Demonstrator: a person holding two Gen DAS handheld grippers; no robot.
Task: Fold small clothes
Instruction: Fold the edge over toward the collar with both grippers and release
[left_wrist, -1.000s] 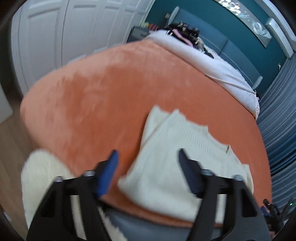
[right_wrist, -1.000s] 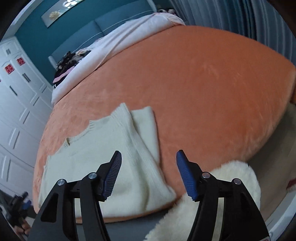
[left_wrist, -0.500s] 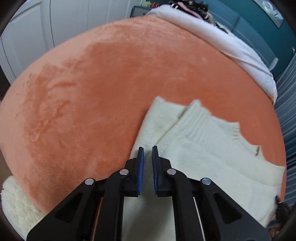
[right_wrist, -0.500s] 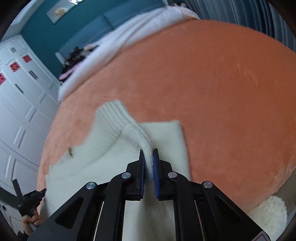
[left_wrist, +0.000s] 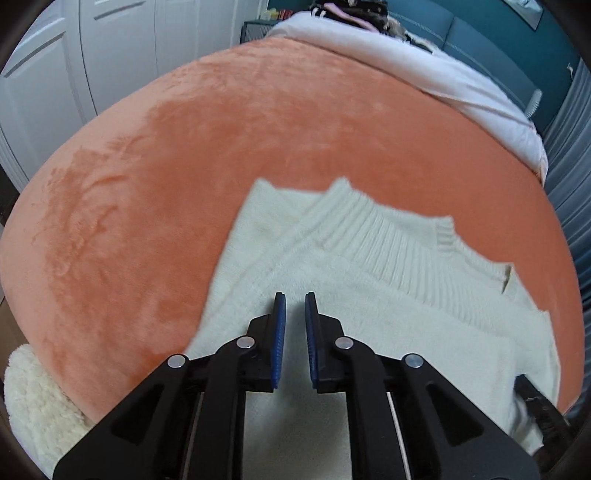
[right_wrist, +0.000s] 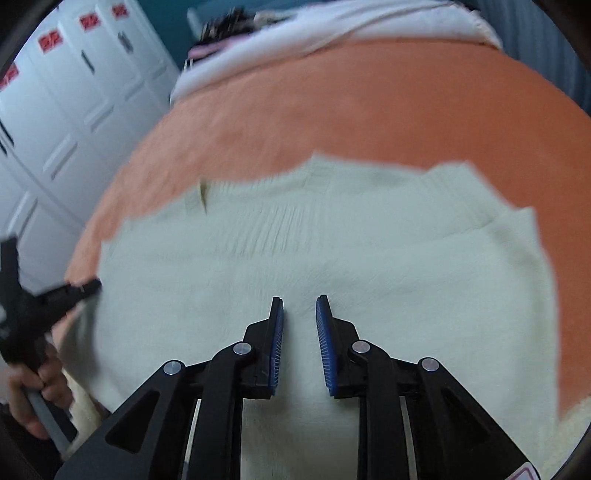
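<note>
A cream knit sweater (left_wrist: 369, 280) lies flat on the orange blanket (left_wrist: 221, 147), ribbed collar toward the far side, one sleeve folded in. My left gripper (left_wrist: 294, 306) hovers over its near left part, jaws almost together with a narrow gap, holding nothing. In the right wrist view the sweater (right_wrist: 332, 251) fills the middle. My right gripper (right_wrist: 299, 310) is over its near middle, jaws slightly apart, empty. The left gripper (right_wrist: 85, 286) shows at the sweater's left edge, held by a hand.
A white fluffy rug (left_wrist: 33, 398) lies below the bed's near edge. White wardrobe doors (right_wrist: 62, 110) stand to the left. A white duvet (left_wrist: 424, 74) and a dark clothes pile (left_wrist: 354, 7) lie at the bed's far end.
Both grippers closed from wide open a second ago and moved in over the sweater. The right gripper's jaws have since parted slightly and it swung left, toward the sweater's middle.
</note>
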